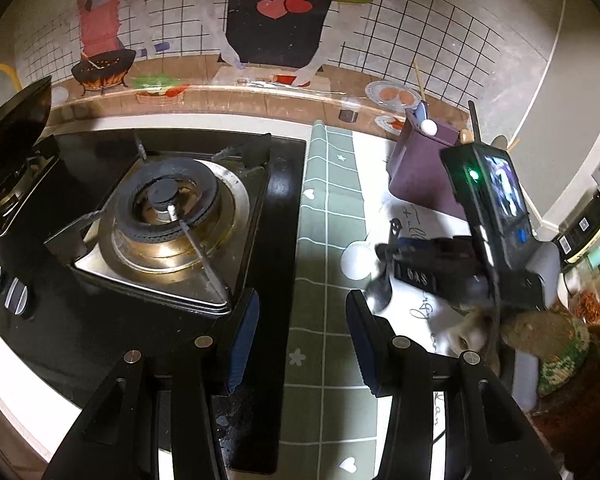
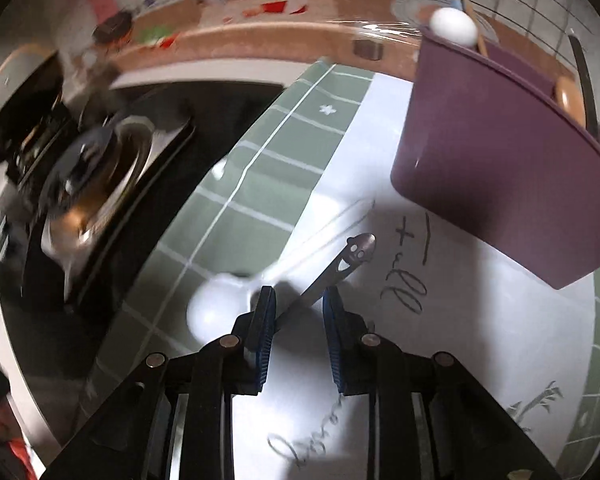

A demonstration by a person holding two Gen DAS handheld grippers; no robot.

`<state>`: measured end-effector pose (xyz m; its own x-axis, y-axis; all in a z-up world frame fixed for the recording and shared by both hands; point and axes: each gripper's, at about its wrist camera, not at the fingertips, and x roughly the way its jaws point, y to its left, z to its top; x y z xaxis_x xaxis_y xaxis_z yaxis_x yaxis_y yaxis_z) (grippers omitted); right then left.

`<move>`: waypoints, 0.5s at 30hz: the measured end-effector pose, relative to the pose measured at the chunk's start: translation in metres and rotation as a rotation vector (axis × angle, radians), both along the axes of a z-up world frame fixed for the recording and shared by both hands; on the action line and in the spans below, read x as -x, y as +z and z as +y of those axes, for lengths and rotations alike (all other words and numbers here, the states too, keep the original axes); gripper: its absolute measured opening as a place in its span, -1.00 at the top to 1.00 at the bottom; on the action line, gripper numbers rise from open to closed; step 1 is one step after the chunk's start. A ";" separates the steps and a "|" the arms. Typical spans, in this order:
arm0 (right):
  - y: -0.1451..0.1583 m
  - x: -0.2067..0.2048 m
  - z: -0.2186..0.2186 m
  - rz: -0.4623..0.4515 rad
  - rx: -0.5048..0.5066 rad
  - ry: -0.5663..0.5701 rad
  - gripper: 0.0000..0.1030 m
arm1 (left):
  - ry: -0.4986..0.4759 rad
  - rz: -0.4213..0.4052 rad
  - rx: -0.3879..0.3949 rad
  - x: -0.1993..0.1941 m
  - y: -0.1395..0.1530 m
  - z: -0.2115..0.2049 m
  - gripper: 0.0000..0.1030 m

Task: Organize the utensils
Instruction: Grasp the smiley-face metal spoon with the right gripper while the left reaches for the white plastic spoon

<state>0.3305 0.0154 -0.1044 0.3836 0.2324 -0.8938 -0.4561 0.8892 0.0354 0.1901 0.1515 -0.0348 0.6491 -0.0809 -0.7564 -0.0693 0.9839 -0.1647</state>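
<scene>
1. Left hand-held gripper (image 1: 302,332): jaws wide apart, empty, over the worktop (image 1: 324,412).
2. Right hand-held gripper (image 2: 298,316): jaws partly closed around the metal spoon (image 2: 332,268) handle; firm contact cannot be confirmed.
3. Step in hand: grasping. Next: clamp, lift, carry to the purple holder (image 2: 500,152), ahead and right.

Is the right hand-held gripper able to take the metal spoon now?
Probably yes: the metal spoon handle already lies between the right hand-held gripper pads, nothing covering it; only the white spoon lies close beside.
</scene>
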 end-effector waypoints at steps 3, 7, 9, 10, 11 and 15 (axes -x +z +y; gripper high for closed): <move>0.001 0.011 -0.015 -0.001 0.018 0.027 0.57 | -0.014 0.007 0.011 -0.005 -0.002 -0.005 0.10; 0.002 0.028 -0.042 -0.023 0.045 0.073 0.57 | -0.051 0.025 0.017 -0.016 -0.007 -0.017 0.10; 0.003 0.034 -0.060 -0.029 0.054 0.077 0.57 | -0.075 0.031 0.013 -0.023 -0.009 -0.025 0.10; 0.003 0.036 -0.070 -0.027 0.051 0.072 0.57 | -0.086 0.032 0.014 -0.027 -0.009 -0.028 0.10; 0.004 0.038 -0.081 -0.024 0.047 0.063 0.57 | -0.100 0.034 0.018 -0.031 -0.011 -0.032 0.10; 0.005 0.036 -0.121 -0.028 0.033 0.004 0.57 | -0.170 0.058 0.027 -0.059 -0.020 -0.046 0.10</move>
<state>0.2943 -0.1054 -0.0998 0.4077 0.2044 -0.8899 -0.4604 0.8877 -0.0070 0.2494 0.1051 -0.0552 0.5798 -0.2070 -0.7880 0.0880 0.9774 -0.1920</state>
